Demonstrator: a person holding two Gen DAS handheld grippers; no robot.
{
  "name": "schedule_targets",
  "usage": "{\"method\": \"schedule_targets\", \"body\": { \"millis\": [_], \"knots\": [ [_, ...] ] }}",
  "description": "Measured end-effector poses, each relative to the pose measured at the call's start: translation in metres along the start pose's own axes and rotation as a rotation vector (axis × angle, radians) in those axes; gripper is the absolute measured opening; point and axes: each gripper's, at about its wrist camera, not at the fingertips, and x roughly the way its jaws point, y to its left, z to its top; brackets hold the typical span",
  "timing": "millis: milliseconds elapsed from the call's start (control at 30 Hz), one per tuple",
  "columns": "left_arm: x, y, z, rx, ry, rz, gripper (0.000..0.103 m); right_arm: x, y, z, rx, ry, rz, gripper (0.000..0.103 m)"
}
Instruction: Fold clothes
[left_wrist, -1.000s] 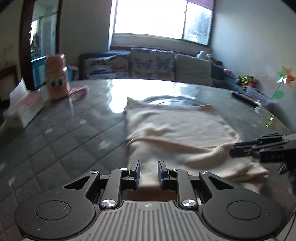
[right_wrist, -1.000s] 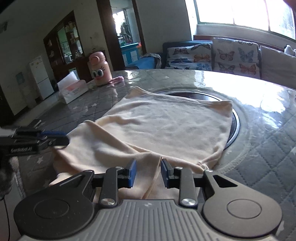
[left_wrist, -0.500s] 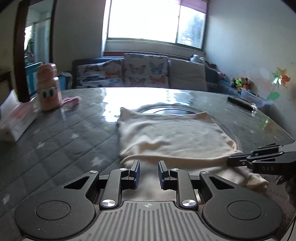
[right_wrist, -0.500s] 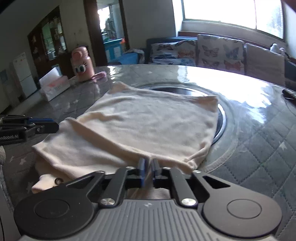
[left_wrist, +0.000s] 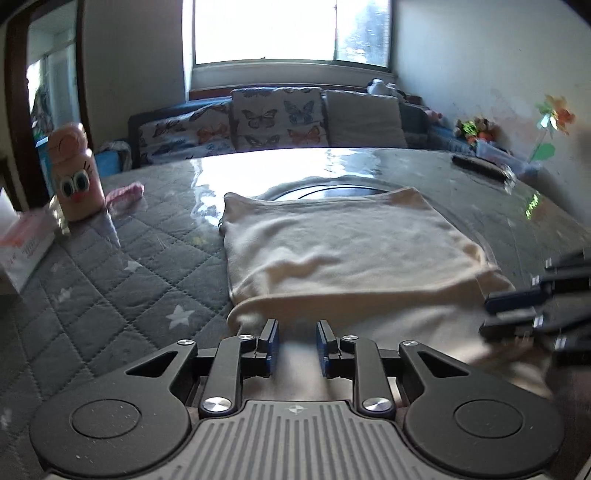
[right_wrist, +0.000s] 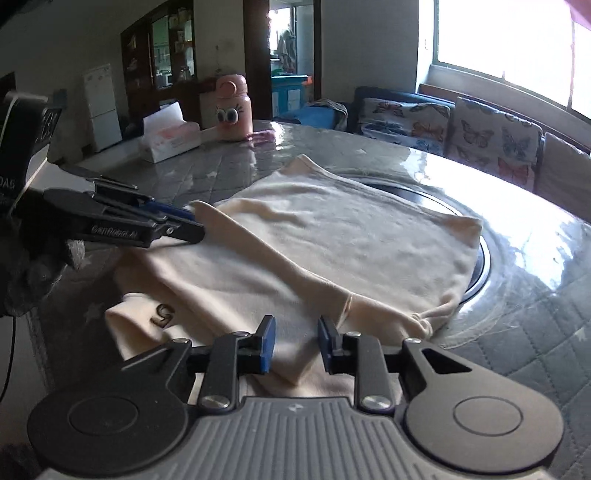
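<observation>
A cream garment (left_wrist: 340, 251) lies partly folded on the round table, its near edge bunched; it also shows in the right wrist view (right_wrist: 332, 243), with a dark print on a lower layer. My left gripper (left_wrist: 295, 345) is open over the garment's near left edge, cloth between and below its jaws. In the right wrist view the left gripper (right_wrist: 188, 221) touches a raised fold of the cloth. My right gripper (right_wrist: 293, 345) is open over the near right edge. It shows at the right of the left wrist view (left_wrist: 517, 310).
A pink cartoon bottle (left_wrist: 75, 177), a pink cloth scrap (left_wrist: 123, 194) and a tissue box (left_wrist: 22, 247) stand at the table's left. A dark remote (left_wrist: 478, 168) lies far right. A recessed round plate (right_wrist: 476, 258) sits under the garment. A sofa stands behind the table.
The right gripper, shut on the cloth half a second ago, has opened. The near fold now lies over the garment. Both grippers have drawn back slightly.
</observation>
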Motion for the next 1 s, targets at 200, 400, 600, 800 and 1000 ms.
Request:
{"method": "schedule_targets", "body": {
  "millis": [200, 400, 600, 800, 1000],
  "knots": [
    [-0.032, -0.013, -0.019, 0.171, -0.026, 0.005, 0.038, -0.003, 0.007, -0.008, -0.062, 0.030, 0.013, 0.025],
    [-0.062, -0.028, -0.043, 0.369, -0.045, -0.014, 0.049, -0.022, 0.004, -0.009, -0.057, 0.014, 0.031, 0.032],
    [-0.063, -0.050, -0.061, 0.496, -0.070, -0.028, 0.051, -0.039, 0.009, -0.015, -0.140, 0.010, 0.043, 0.055],
    [-0.048, -0.068, -0.064, 0.527, -0.111, -0.060, 0.051, -0.049, 0.016, -0.020, -0.220, 0.017, 0.057, 0.069],
    [-0.042, -0.064, -0.053, 0.455, -0.119, -0.106, 0.017, -0.050, 0.020, -0.026, -0.267, 0.027, 0.076, 0.072]
  ]
}}
